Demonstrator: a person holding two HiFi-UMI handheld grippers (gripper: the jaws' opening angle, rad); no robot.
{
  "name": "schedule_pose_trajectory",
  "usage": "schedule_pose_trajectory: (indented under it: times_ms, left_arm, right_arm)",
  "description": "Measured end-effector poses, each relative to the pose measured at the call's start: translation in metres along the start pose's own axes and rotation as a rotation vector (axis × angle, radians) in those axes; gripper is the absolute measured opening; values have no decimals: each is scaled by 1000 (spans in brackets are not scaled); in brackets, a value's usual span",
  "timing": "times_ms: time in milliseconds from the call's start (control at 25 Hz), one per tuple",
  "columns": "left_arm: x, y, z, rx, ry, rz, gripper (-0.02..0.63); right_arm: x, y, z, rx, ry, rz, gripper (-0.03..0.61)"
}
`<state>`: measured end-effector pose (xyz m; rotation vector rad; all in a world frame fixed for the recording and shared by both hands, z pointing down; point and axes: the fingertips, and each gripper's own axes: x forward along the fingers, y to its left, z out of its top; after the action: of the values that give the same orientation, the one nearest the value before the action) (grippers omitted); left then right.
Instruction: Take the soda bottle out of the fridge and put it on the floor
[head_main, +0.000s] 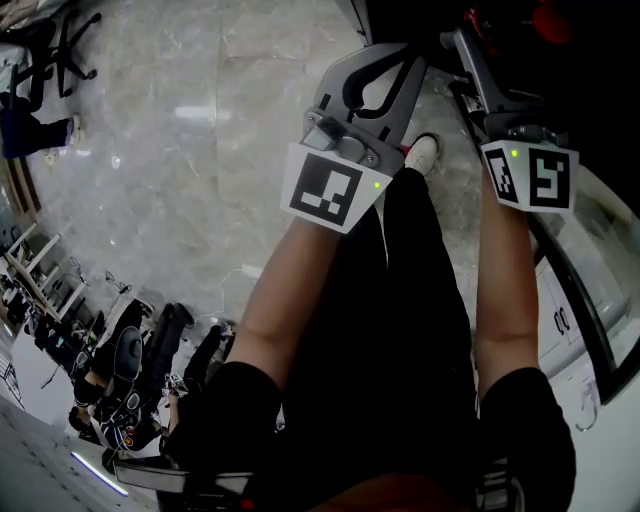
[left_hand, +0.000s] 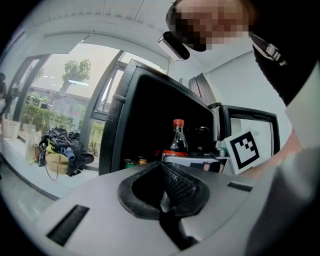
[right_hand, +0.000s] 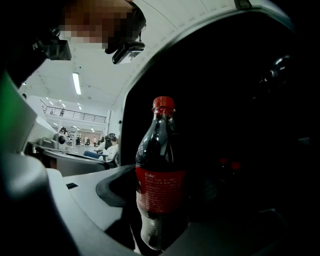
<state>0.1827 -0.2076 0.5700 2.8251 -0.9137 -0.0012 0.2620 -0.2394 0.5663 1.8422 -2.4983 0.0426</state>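
Note:
The soda bottle (right_hand: 159, 180) is dark cola with a red cap and a red label. It stands upright between the jaws of my right gripper (right_hand: 156, 222), which is shut on its lower body, in front of the black fridge interior. The left gripper view shows the same bottle (left_hand: 176, 140) at the open black fridge (left_hand: 135, 115), beside the right gripper's marker cube (left_hand: 244, 150). My left gripper (left_hand: 163, 198) is shut on nothing, its pads pressed together. In the head view the left gripper (head_main: 392, 62) hangs over the floor, and the right gripper (head_main: 478, 72) reaches into the dark fridge.
Pale marble floor (head_main: 200, 120) spreads to the left below my arms. My shoe (head_main: 423, 152) is near the fridge. The white fridge door (head_main: 600, 250) stands open at right. Small cans (left_hand: 133, 162) sit low inside the fridge. An office chair (head_main: 60, 50) stands far left.

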Motion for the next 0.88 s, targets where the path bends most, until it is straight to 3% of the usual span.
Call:
schedule_pose_trajectory:
  times_ms: [360, 640, 880]
  left_arm:
    - [-73, 39, -33, -25, 45, 74, -6]
    - [-125, 87, -89, -39, 66, 171, -5]
    - [-143, 111, -159, -67, 85, 185, -6]
  right_arm:
    - [-9, 112, -34, 21, 55, 210, 310]
    - [6, 176, -108, 63, 105, 307, 310]
    - [13, 204, -194, 64, 178, 344, 310]
